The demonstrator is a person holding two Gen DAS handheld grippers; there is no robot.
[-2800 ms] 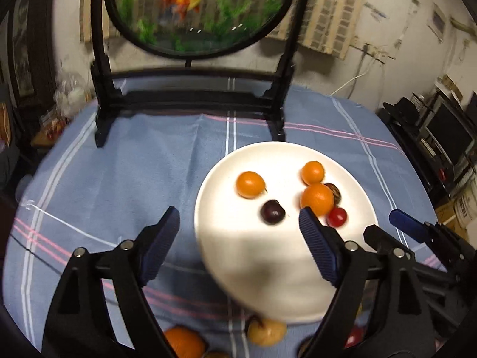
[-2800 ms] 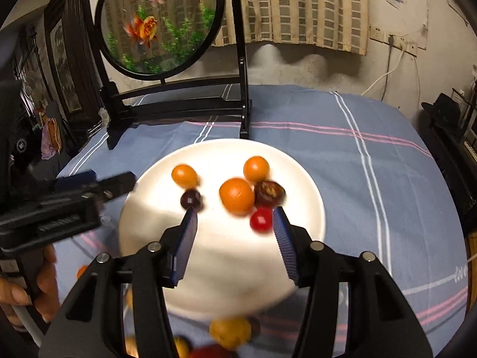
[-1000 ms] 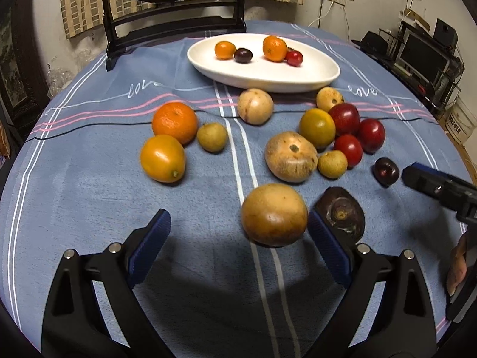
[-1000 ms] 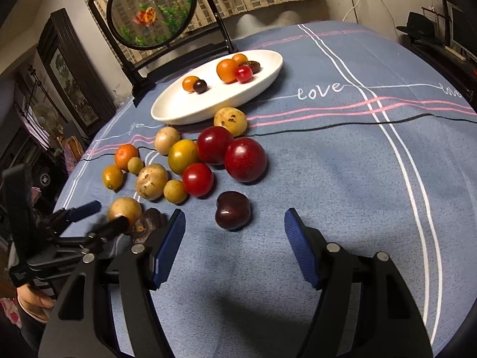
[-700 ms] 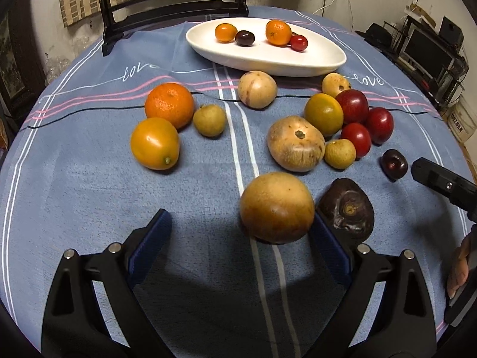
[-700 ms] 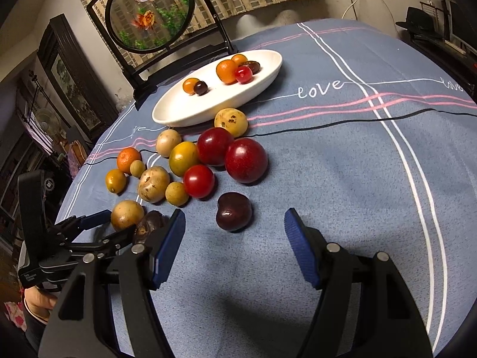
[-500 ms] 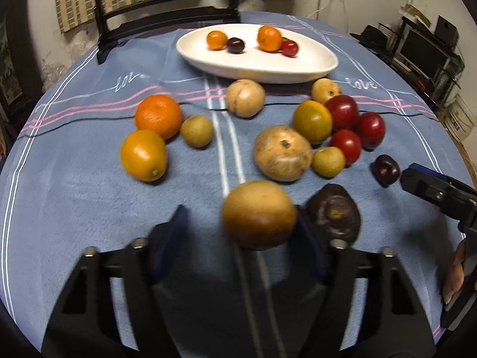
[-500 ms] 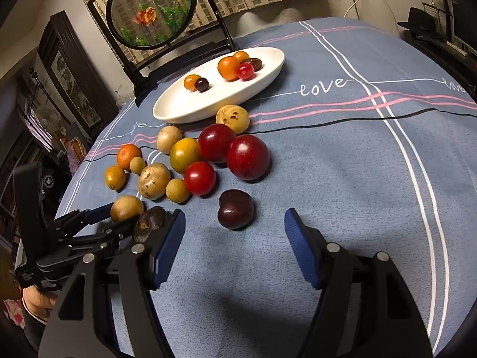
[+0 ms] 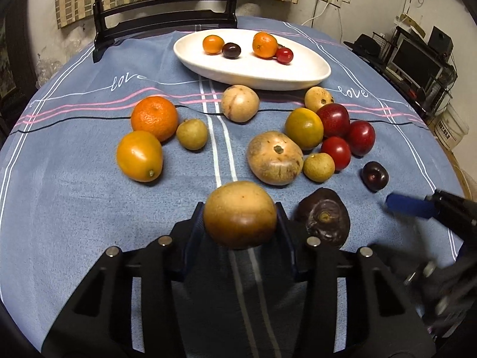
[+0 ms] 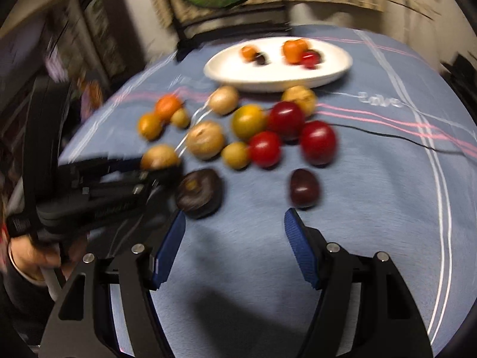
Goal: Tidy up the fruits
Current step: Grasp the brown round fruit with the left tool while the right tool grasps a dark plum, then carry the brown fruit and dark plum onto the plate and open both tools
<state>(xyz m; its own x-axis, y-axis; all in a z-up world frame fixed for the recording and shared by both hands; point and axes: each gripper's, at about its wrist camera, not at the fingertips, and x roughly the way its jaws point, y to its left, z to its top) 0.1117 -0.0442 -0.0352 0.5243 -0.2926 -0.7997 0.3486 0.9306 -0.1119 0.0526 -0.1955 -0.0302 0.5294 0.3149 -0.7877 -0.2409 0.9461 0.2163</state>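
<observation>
Left black two-finger tongs (image 9: 240,223) angled down toward the bench, jaws just closed in, blue pads pressed on either flank of a large round tan-brown fruit (image 9: 240,214). Right black tongs (image 10: 234,232) also tilted down, blue-padded jaws standing apart with nothing between them. Hand (image 10: 31,258) wrapped around the left tongs' handle, seen blurred from the right wrist.

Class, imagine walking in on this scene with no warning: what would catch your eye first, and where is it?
First, the left gripper at the near edge, its fingers having just closed on a big tan fruit. Next, the loose fruits scattered over the blue tablecloth, the red ones clustered on the right. Behind them sits a white plate holding a few small fruits.
</observation>
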